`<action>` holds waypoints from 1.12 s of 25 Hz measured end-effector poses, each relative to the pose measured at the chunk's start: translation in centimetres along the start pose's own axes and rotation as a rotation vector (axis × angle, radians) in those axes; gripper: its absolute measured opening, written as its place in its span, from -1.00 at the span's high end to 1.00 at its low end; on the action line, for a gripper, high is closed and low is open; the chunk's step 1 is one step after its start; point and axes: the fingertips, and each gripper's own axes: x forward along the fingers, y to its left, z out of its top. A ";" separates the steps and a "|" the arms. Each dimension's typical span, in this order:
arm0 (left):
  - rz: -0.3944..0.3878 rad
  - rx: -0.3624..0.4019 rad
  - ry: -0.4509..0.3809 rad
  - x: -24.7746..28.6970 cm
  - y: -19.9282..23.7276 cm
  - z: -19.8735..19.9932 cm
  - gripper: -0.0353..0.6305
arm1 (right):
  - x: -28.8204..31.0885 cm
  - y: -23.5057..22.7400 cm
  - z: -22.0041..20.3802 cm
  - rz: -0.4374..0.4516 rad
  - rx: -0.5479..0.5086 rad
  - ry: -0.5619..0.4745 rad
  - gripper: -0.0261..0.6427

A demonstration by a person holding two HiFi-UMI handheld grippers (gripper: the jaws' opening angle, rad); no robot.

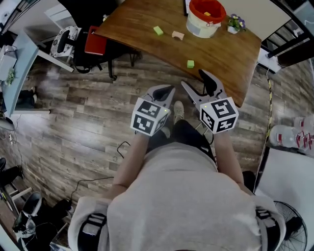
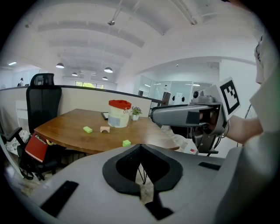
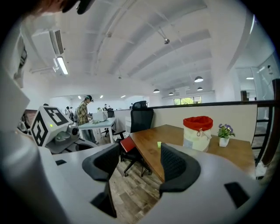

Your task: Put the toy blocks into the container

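Observation:
A white container with a red rim (image 1: 206,17) stands at the far right of the wooden table (image 1: 147,14). Three loose blocks lie on the table: a green block (image 1: 158,30), a beige arch block (image 1: 177,35) and a second green block (image 1: 190,63) near the front edge. Both grippers hover over the floor, short of the table. My left gripper (image 1: 169,89) is shut with nothing in it. My right gripper (image 1: 192,78) stands open and empty. The left gripper view shows the container (image 2: 119,113) and the near green block (image 2: 126,143). In the right gripper view the container (image 3: 197,132) is ahead to the right.
A small flower pot (image 1: 235,23) stands beside the container. A black office chair (image 1: 73,41) with a red folder (image 1: 95,43) is at the table's left end. Cables (image 1: 122,147) lie on the wood floor. Water bottles (image 1: 292,135) stand at the right, and a fan (image 1: 289,225) at the lower right.

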 end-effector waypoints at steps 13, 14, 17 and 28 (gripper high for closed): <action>0.061 0.029 -0.031 9.4 7.3 9.1 0.86 | 7.7 -10.9 3.7 0.056 0.002 -0.013 0.06; 0.067 0.027 -0.034 9.9 7.6 9.6 0.86 | 8.0 -11.7 4.0 0.061 0.001 -0.017 0.06; 0.082 0.015 -0.037 11.7 8.5 10.6 0.86 | 9.0 -13.6 4.4 0.079 -0.010 -0.013 0.07; 0.103 -0.035 0.012 15.4 9.8 10.5 0.86 | 10.9 -16.8 2.4 0.137 -0.007 0.048 0.07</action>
